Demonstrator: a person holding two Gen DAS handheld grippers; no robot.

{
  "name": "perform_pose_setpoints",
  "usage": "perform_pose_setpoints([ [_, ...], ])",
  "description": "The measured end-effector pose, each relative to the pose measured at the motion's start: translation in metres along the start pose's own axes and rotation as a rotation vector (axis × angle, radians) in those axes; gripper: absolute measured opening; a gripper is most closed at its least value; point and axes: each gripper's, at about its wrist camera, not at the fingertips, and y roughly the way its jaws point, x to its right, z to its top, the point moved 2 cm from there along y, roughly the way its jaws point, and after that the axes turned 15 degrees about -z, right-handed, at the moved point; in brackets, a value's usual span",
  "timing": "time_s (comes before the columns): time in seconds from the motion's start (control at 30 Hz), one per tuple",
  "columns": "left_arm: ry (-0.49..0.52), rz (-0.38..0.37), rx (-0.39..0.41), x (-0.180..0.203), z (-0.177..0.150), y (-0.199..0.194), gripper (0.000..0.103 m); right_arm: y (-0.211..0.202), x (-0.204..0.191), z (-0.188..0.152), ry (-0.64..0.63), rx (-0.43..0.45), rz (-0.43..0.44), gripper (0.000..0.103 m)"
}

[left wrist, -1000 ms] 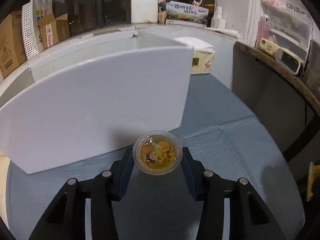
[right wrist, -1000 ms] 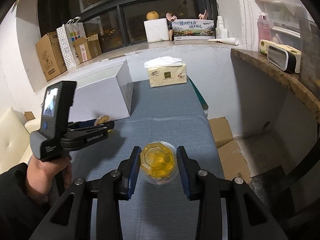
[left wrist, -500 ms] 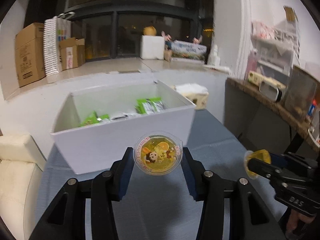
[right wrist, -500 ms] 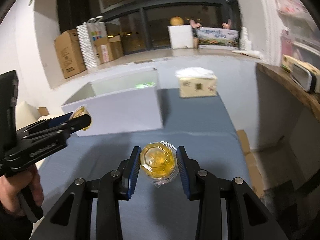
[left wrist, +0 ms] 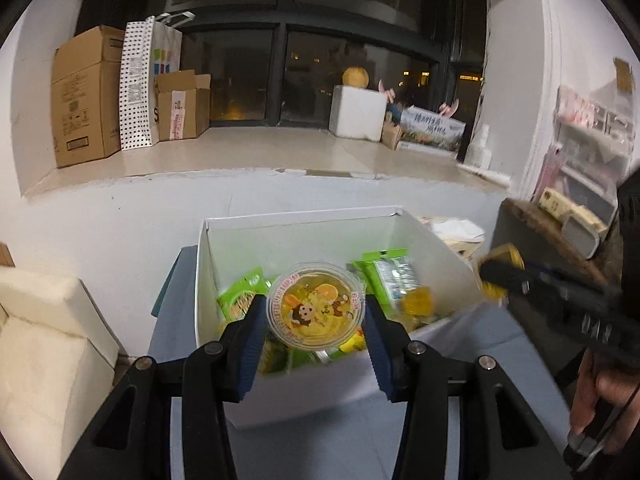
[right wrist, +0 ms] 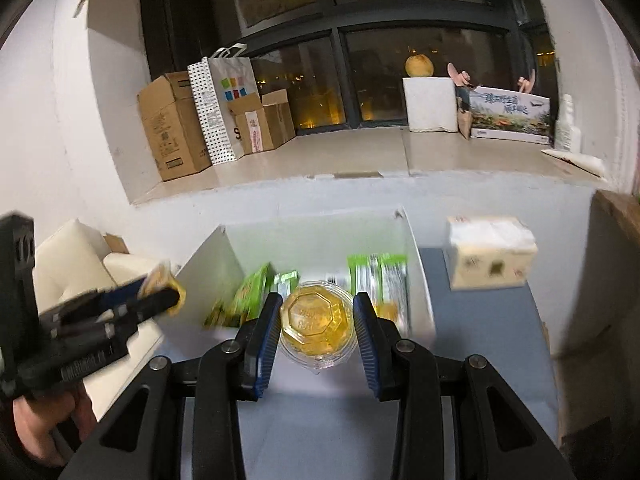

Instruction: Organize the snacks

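Note:
My left gripper (left wrist: 315, 320) is shut on a jelly cup (left wrist: 315, 305) with a cartoon lid, held over the near part of the open white box (left wrist: 304, 384). My right gripper (right wrist: 316, 322) is shut on a second yellow jelly cup (right wrist: 317, 326), bottom towards the camera, above the box's near wall (right wrist: 420, 280). Inside the box lie green snack packets (left wrist: 390, 276) and a loose jelly cup (left wrist: 418, 302). The right gripper shows at the right of the left wrist view (left wrist: 496, 270); the left gripper shows at the left of the right wrist view (right wrist: 164, 292).
The box stands on a blue-grey table (right wrist: 492, 320). A tissue box (right wrist: 490, 252) sits to the right of it. A cream cushion (left wrist: 44, 344) lies left of the table. Cardboard boxes (left wrist: 86, 96) and a paper bag stand on the window ledge behind.
Both grippers have risen and moved forward with their jelly cups, from in front of the white box to above it. The box's inside has come into view.

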Motion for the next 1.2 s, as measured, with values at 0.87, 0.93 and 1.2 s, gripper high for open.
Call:
perform_pose_setpoints([
  [0.87,-0.009,0.154,0.026,0.02,-0.034,-0.05,0.103,-0.059,0.006,-0.041,-0.014,0.031,-0.125,0.093],
  [0.93,0.017,0.158,0.038,0.035,-0.043,-0.068,0.103,-0.079,0.007,-0.05,-0.013,0.028,-0.115,0.093],
  [1.2,-0.012,0.121,0.039,0.084,-0.081,-0.13,0.103,-0.158,0.007,-0.084,-0.054,0.091,-0.079,0.093],
])
